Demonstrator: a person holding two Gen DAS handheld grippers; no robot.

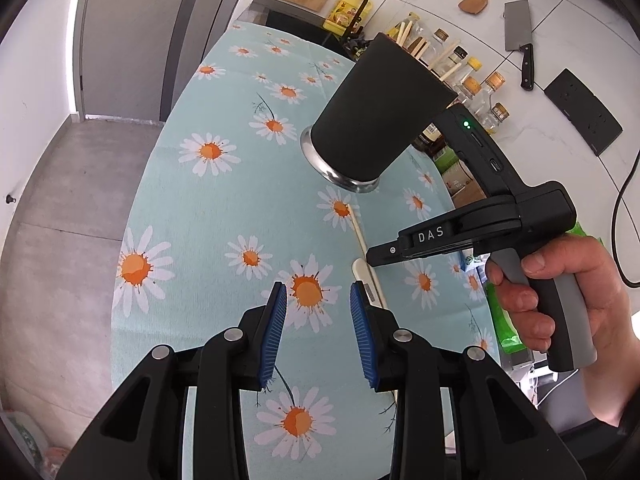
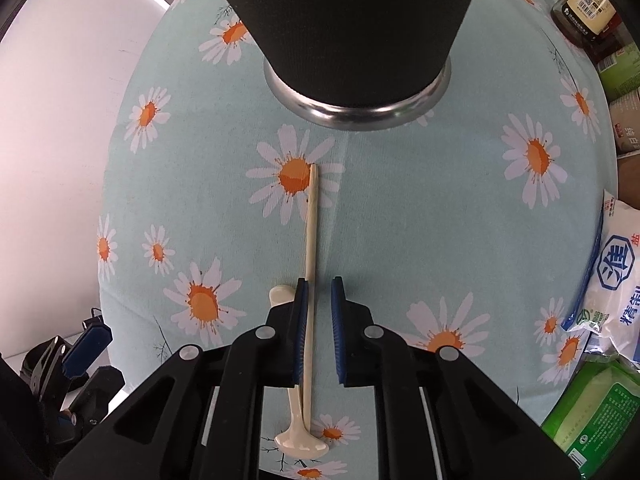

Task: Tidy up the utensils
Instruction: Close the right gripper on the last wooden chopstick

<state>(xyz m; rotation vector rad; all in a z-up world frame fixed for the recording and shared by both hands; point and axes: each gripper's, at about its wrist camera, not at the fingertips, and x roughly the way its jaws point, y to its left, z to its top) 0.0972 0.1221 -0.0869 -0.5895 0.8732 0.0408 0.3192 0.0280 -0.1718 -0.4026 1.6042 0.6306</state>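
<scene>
Daisy tablecloth (image 1: 224,216) — grey floor (image 1: 68,208)

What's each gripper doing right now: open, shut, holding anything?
Left gripper: open, nothing between the jaws.
Right gripper: open, jaws narrowly straddling the chopstick, which lies against one pad; not clamped.

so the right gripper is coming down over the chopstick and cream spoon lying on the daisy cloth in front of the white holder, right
Not quite: the holder is black with a metal base, not white, as the right wrist view shows. The rest holds: the right gripper is over the chopstick and cream spoon on the daisy cloth.
</scene>
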